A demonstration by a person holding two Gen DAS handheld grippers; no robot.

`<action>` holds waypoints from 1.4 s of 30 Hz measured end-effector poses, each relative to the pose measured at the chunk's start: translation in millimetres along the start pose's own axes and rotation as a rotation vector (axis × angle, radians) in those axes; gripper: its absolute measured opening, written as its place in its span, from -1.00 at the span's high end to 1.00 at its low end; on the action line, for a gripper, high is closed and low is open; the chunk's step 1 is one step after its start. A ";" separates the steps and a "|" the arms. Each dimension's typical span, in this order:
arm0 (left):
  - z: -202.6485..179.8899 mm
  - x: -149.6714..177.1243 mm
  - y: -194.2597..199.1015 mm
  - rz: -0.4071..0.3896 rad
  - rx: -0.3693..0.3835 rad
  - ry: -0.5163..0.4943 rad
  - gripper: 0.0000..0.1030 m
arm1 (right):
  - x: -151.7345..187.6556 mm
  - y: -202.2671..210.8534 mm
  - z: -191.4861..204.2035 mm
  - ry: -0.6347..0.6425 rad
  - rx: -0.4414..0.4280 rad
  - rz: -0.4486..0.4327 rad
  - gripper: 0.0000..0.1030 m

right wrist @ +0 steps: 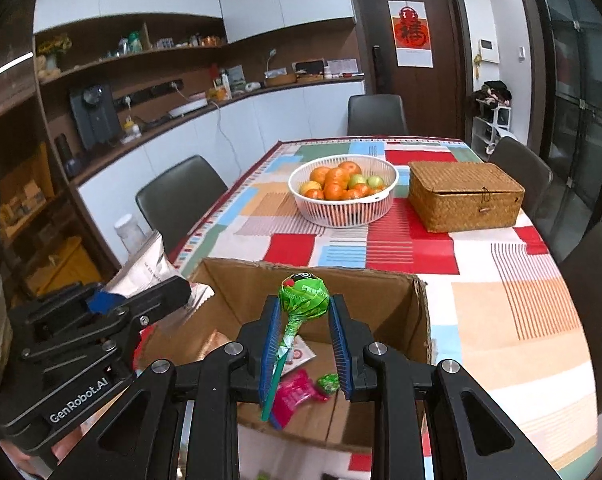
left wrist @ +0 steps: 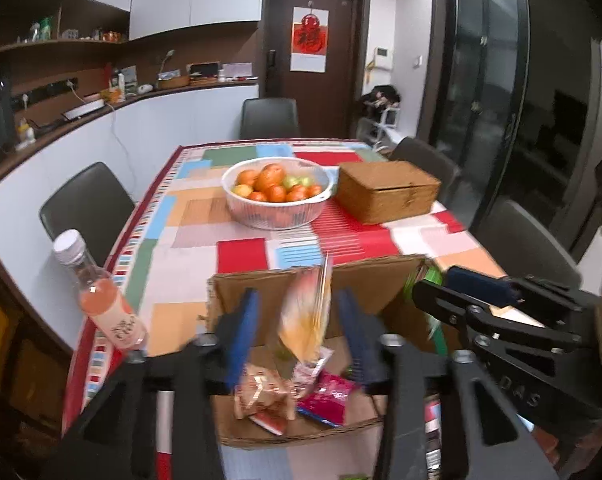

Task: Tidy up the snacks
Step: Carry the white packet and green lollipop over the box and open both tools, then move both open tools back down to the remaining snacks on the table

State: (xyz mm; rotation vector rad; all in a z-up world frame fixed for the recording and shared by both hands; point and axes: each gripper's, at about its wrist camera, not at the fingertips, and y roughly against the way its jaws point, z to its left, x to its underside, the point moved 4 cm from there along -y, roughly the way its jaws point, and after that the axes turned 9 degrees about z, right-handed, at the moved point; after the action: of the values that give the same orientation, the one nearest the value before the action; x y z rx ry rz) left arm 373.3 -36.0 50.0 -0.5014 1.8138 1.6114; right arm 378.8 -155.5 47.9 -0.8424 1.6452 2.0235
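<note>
Both grippers hang over the open cardboard box [right wrist: 381, 300] at the near end of the table [right wrist: 521, 320]. Between the parted pads of the left gripper [left wrist: 297, 332], a blurred orange snack packet [left wrist: 307, 316] is free of both. The right gripper [right wrist: 307, 344] is spread too, a green lollipop [right wrist: 304, 294] standing between its pads with its stick against the left one. In the box lie a pink wrapper [right wrist: 297, 394] and small packets. A pink drink bottle [left wrist: 101, 292] stands left of the box; beyond are a white basket of oranges [right wrist: 343, 190] and a lidded wicker box [right wrist: 465, 196]. "GenRobot.AI" is printed on the left gripper's side.
</note>
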 end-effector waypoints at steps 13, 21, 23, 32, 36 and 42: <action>16.1 47.1 51.1 -0.037 -0.043 -0.002 -0.05 | 38.6 26.0 23.1 0.020 -0.043 -0.020 0.25; 20.6 82.7 77.2 -0.040 -0.037 0.007 -0.05 | 73.3 40.2 45.3 0.040 -0.081 -0.005 0.25; 22.0 91.9 79.5 -0.032 -0.044 0.009 -0.05 | 81.7 41.4 48.8 0.044 -0.086 0.003 0.25; 17.0 142.4 67.3 0.068 0.003 0.030 -0.05 | 126.9 36.5 48.2 0.027 -0.077 0.078 0.25; 6.6 162.5 55.7 0.121 0.021 0.002 -0.05 | 145.5 32.3 40.6 0.010 -0.066 0.121 0.25; -5.9 184.8 37.6 0.199 0.028 -0.034 -0.17 | 168.9 22.9 26.0 -0.016 -0.030 0.180 -0.06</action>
State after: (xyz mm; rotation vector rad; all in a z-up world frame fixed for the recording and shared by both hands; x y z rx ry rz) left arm 215.0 -10.2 -49.3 -0.2863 1.9073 1.7113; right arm 234.1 -146.7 -45.2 -0.7084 1.7414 2.1732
